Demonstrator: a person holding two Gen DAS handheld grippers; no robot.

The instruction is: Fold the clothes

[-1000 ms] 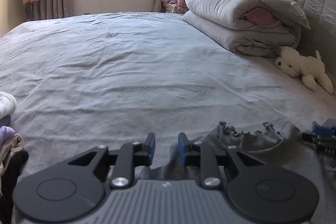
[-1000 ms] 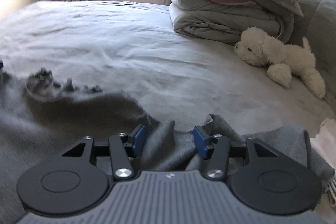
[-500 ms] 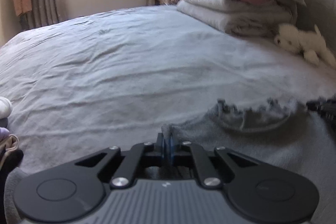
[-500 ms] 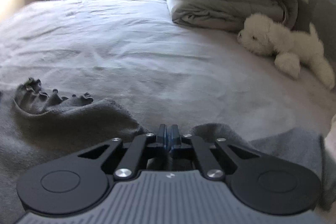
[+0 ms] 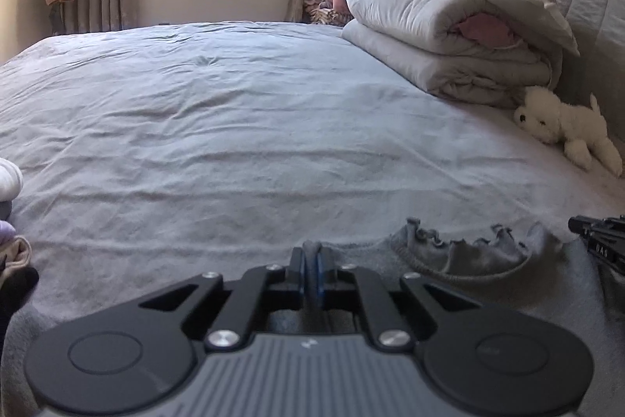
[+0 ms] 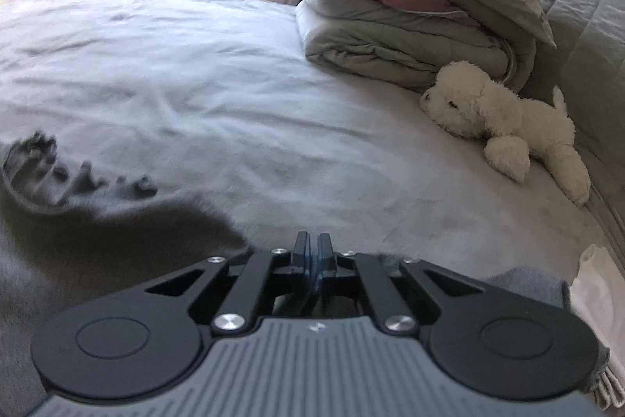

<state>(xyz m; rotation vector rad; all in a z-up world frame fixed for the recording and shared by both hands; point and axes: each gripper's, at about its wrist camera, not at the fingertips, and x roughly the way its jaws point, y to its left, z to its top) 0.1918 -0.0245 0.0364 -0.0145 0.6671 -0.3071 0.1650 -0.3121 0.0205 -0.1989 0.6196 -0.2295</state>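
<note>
A grey garment [image 5: 488, 284] with a ruffled neckline lies on the bed's near edge. My left gripper [image 5: 311, 256] is shut on a pinch of its shoulder fabric, left of the neckline. In the right wrist view the same garment [image 6: 117, 245] spreads to the left, its ruffled neckline [image 6: 58, 174] blurred. My right gripper [image 6: 312, 253] is shut on the garment's edge; the pinched cloth is mostly hidden under the jaws. The right gripper's tip [image 5: 597, 241] shows at the left wrist view's right edge.
The bed sheet [image 5: 234, 127] stretches ahead. A folded grey duvet stack [image 5: 449, 38] and a white plush dog [image 5: 566, 127] sit at the far right by the headboard. Other clothes [image 5: 11, 253] lie at the left edge. A white cloth [image 6: 597, 284] lies right of my right gripper.
Both grippers closed from open onto the grey garment about a second ago. Since then both have stayed shut and shifted slightly, the garment moving with them.
</note>
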